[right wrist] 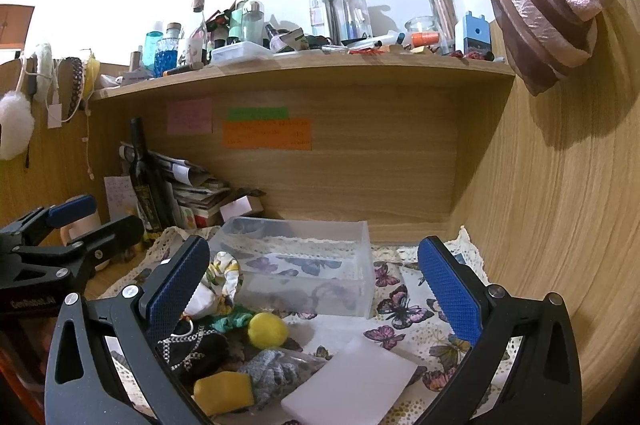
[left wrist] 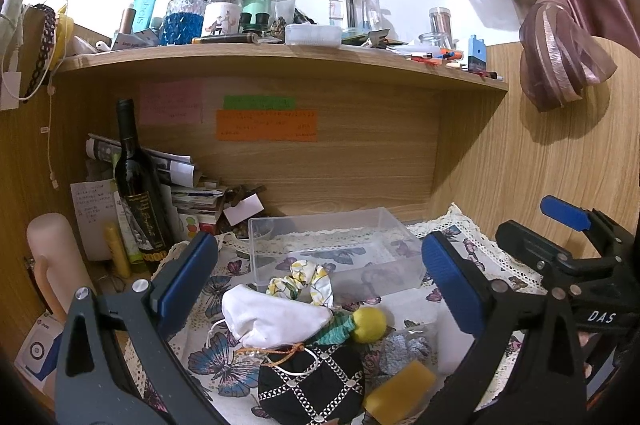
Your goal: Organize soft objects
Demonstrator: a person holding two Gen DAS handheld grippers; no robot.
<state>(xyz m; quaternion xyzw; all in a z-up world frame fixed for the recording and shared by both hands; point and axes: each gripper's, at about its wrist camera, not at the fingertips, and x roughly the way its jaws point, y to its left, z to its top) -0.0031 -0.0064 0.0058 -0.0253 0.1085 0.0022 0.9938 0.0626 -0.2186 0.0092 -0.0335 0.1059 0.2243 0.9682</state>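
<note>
A clear plastic box point(left wrist: 336, 245) point(right wrist: 296, 265) stands open on the butterfly cloth point(left wrist: 216, 353) point(right wrist: 404, 309). In front of it lie soft things: a floral scrunchie point(left wrist: 304, 283) point(right wrist: 224, 271), a white pouch point(left wrist: 272, 319), a black studded pouch point(left wrist: 312, 385) point(right wrist: 196, 345), a yellow ball point(left wrist: 368, 323) point(right wrist: 267, 330), a green scrunchie point(right wrist: 230, 321), a grey knit piece point(left wrist: 404, 347) point(right wrist: 272, 371) and a yellow sponge point(left wrist: 400, 391) point(right wrist: 224, 393). My left gripper point(left wrist: 320, 281) is open above the pile. My right gripper point(right wrist: 316, 289) is open and empty, just right of it.
A white lid point(right wrist: 352, 381) lies flat at the front right. A dark wine bottle point(left wrist: 138, 185) point(right wrist: 146, 181), stacked papers point(left wrist: 188, 185) and a pink cylinder point(left wrist: 56, 257) crowd the left. A cluttered shelf point(left wrist: 280, 59) hangs above. Wooden walls point(right wrist: 540, 225) close in right and behind.
</note>
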